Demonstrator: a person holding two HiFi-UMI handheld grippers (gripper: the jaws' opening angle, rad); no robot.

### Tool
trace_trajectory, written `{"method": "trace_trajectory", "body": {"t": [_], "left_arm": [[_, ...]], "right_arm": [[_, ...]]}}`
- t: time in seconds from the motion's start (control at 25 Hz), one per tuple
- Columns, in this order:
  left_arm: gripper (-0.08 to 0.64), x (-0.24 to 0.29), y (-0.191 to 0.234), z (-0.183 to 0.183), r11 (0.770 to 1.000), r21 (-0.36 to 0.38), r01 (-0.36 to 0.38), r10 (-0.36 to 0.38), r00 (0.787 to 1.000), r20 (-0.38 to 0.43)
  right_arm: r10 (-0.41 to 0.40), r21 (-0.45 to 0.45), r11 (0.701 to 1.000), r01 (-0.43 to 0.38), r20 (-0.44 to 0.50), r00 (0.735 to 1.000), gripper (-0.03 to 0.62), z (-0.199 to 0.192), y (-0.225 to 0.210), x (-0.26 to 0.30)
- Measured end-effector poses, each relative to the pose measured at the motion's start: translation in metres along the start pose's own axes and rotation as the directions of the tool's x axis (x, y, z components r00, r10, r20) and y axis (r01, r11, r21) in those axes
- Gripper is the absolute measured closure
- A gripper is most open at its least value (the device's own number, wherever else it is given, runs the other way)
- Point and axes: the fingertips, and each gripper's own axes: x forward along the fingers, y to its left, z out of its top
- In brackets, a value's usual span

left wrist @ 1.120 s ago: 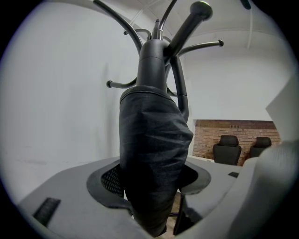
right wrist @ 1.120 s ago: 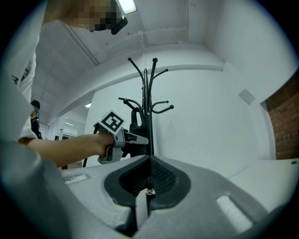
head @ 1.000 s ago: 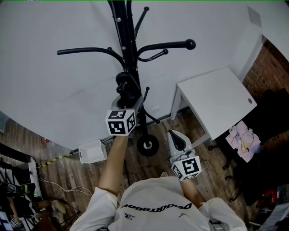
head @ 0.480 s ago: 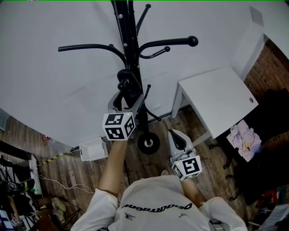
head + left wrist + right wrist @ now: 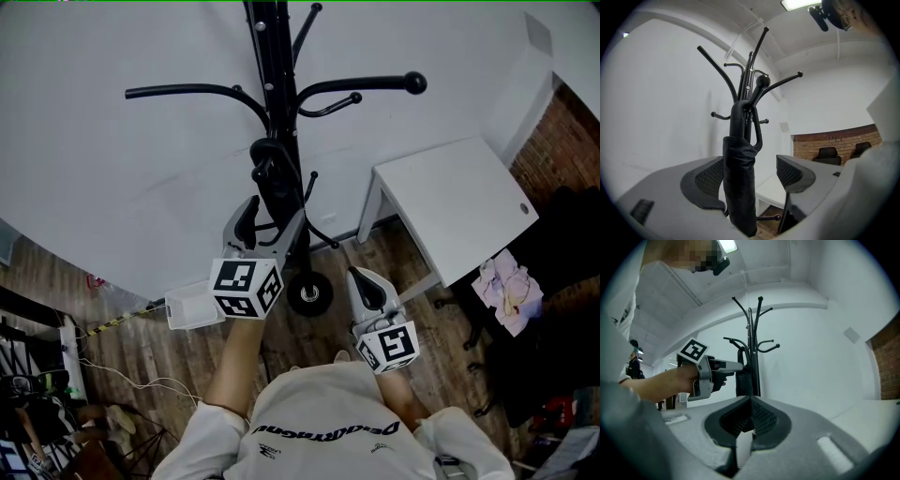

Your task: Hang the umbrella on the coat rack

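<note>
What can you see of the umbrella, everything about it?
The umbrella is black and folded, its fabric canopy bundled into a slim, creased roll. It hangs upright against the pole of the rack, with its curved handle apparently looped over one of the hooks. The left gripper has its fingers open on either side of the roll, not pressing it.

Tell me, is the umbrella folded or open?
Folded: the umbrella hangs from the rack as a narrow, wrapped bundle.
</note>
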Motion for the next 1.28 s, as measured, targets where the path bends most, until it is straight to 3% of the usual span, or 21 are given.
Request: {"method": "trace_trajectory", "body": {"t": [0.44, 0.84, 1.28], "left_arm": [[0.24, -0.037, -0.014, -0.016, 0.999, -0.014, -0.046, 0.046, 0.999, 0.018], [0.414, -0.068, -0.024, -0.055, 0.994, -0.011, -0.105, 0.105, 0.994, 0.009], [0.552, -0.083, -0.035, -0.083, 0.99, -0.049, -0.134, 0.134, 0.991, -0.011]], "right_arm": [[0.006, 0.004, 1.0, -0.006, 0.001, 1.0, 0.594, 0.001, 0.005, 0.001], [0.012, 0.008, 1.0, -0.011, -0.009, 1.0, 0.594, -0.003, 0.006, 0.003], [0.039, 0.011, 0.999, -0.039, -0.018, 0.999, 0.594, -0.006, 0.015, 0.007]]}}
